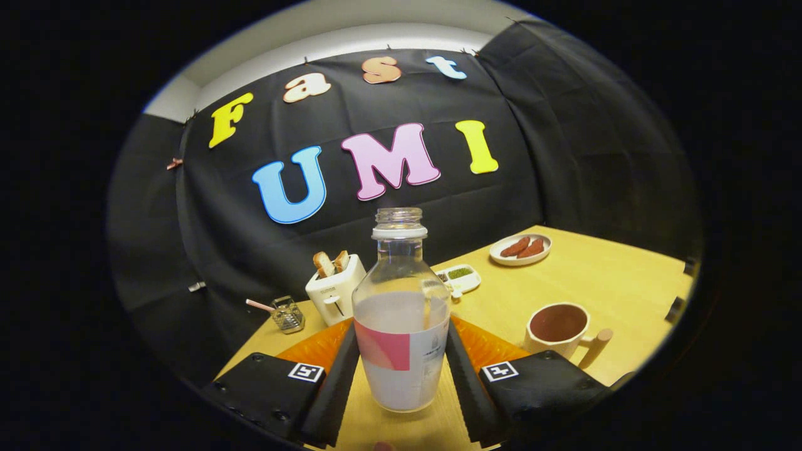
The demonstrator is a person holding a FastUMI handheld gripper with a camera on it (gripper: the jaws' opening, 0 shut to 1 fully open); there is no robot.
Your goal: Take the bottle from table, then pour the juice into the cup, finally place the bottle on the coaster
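A clear uncapped bottle (pixel 401 313) stands upright between my fingers, about half full of pale juice and wrapped in a white and pink label. My gripper (pixel 402 331) is shut on it, one finger pressing each side of the lower body. Whether the bottle's base touches the wooden table (pixel 614 282) I cannot tell. The cream cup (pixel 557 327) with a dark inside and a wooden handle stands on the table to the right, just beyond my right finger.
Behind the bottle to the left is a white toaster (pixel 335 291) with bread slices, and a small glass holder (pixel 287 315) with a spoon. A little dish (pixel 462 277) and a plate of sausages (pixel 520 249) lie further back on the right.
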